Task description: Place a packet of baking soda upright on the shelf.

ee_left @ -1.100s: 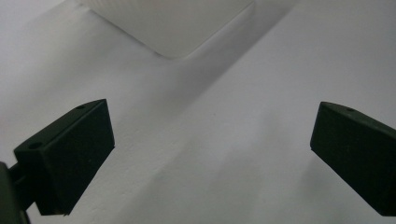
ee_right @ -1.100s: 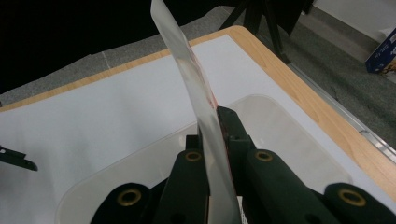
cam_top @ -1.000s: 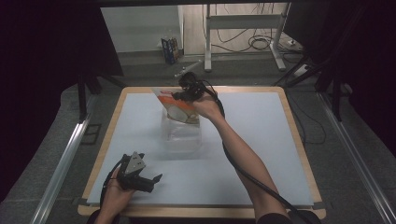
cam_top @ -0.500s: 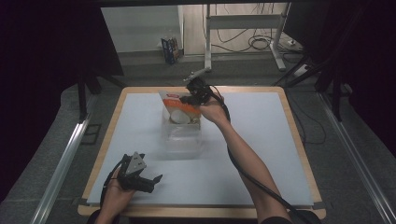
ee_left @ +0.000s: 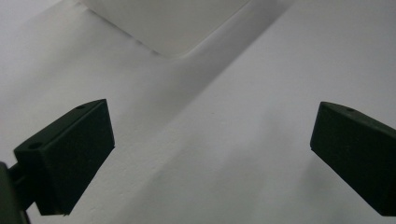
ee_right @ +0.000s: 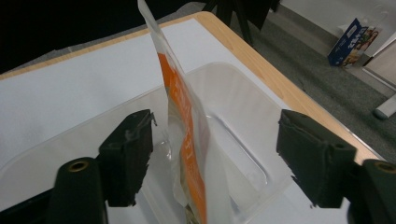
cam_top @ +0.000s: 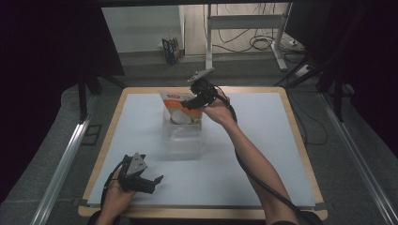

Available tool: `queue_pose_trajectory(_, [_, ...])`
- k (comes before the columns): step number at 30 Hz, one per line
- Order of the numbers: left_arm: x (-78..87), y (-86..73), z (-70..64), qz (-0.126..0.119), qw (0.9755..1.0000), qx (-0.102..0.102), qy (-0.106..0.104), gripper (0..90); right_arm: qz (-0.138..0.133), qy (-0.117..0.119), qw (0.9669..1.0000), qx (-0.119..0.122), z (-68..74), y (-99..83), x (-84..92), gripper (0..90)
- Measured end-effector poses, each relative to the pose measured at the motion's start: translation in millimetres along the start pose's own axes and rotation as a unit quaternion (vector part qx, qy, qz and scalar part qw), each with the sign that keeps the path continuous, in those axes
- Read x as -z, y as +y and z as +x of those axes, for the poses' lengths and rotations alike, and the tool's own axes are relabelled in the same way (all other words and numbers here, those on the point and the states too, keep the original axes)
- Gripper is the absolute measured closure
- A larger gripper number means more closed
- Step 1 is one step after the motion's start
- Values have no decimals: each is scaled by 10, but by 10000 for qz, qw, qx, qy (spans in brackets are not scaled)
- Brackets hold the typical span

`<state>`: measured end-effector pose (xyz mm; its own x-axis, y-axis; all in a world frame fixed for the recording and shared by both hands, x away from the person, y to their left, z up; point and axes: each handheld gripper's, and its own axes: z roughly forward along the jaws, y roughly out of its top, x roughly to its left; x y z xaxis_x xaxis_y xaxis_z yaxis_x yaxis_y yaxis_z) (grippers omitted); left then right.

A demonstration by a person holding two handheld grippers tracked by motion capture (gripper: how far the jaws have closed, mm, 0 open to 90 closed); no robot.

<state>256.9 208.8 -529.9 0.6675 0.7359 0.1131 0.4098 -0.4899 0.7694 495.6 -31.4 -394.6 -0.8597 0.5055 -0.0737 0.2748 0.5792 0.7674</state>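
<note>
no readable text on anything

A white counter (cam_top: 263, 154) with a pale wooden rim sits on grey carpet (cam_top: 371, 154). Beyond it stand a metal desk frame (cam_top: 244, 28), loose cables (cam_top: 263, 44) and a small blue box (cam_top: 172, 49). Dark curtains (cam_top: 42, 70) flank both sides.

Each black hand-held gripper carries a grey three-cornered plate on top: the left hand-held gripper (cam_top: 141, 177) and the right hand-held gripper (cam_top: 195, 99). A black cable trails from each body along the person's bare, sleeveless forearms. The jaws are matte black blocks with slanted faces and small round screw holes; the right pair has rough, chipped pad edges.
</note>
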Motion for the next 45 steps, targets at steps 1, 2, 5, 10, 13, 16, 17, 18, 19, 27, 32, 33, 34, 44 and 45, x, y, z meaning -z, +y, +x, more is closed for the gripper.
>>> queue_pose_trajectory(1, [0, 0, 0, -2, 10000, 1, 1, 0, -35, -6, 10000, 4, -7, -3, 11, 230])
queue_pose_trajectory(2, [1, 0, 0, -3, 10000, 1, 4, 0, -51, -53, 10000, -24, -9, -5, 26, 199])
queue_pose_trajectory(5, [1, 0, -1, 3, 10000, 1, 5, 0, -92, -98, 9999, -16, -12, -10, 73, 161])
queue_pose_trajectory(10, [-1, 1, -1, 15, 10000, -12, 7, 0, -98, -203, 9997, 47, -11, -22, 153, 88])
queue_pose_trajectory(13, [-2, 0, -1, 8, 10000, -6, 9, 0, -98, -204, 9997, 48, -15, -41, 197, 60])
queue_pose_trajectory(16, [-2, 0, 0, 15, 10000, -10, 12, 0, -77, -132, 9999, -4, -23, -71, 242, 45])
queue_pose_trajectory(17, [-1, 1, -1, 23, 10000, -14, 14, 0, -47, -124, 9999, -1, -30, -86, 258, 42])
queue_pose_trajectory(18, [-2, 1, -1, 22, 10000, -16, 14, 0, -40, -115, 9999, 3, -35, -95, 265, 36])
queue_pose_trajectory(19, [-3, 0, -3, 18, 10000, -12, 15, 0, -29, -96, 9999, 15, -39, -110, 277, 31])
queue_pose_trajectory(27, [-6, 1, -6, 16, 10000, -16, 26, 0, -59, -98, 9999, -30, -62, -232, 385, 2])
queue_pose_trajectory(32, [-6, 1, -5, 18, 10000, -25, 30, 0, -30, -148, 9999, -81, -51, -305, 464, 0])
queue_pose_trajectory(33, [-6, 1, -5, 21, 10000, -28, 33, 0, -48, -181, 9998, -100, -49, -322, 481, 0])
queue_pose_trajectory(34, [-6, 1, -5, 21, 10000, -33, 31, 0, -70, -203, 9997, -129, -49, -340, 497, 0])
queue_pose_trajectory(44, [-5, 2, -8, 4, 10000, -15, 40, 0, -114, -140, 9995, -254, -30, -571, 652, 0])
queue_pose_trajectory(45, [-6, 2, -9, 4, 10000, -15, 40, 0, -118, -125, 9995, -269, -22, -599, 668, 0])
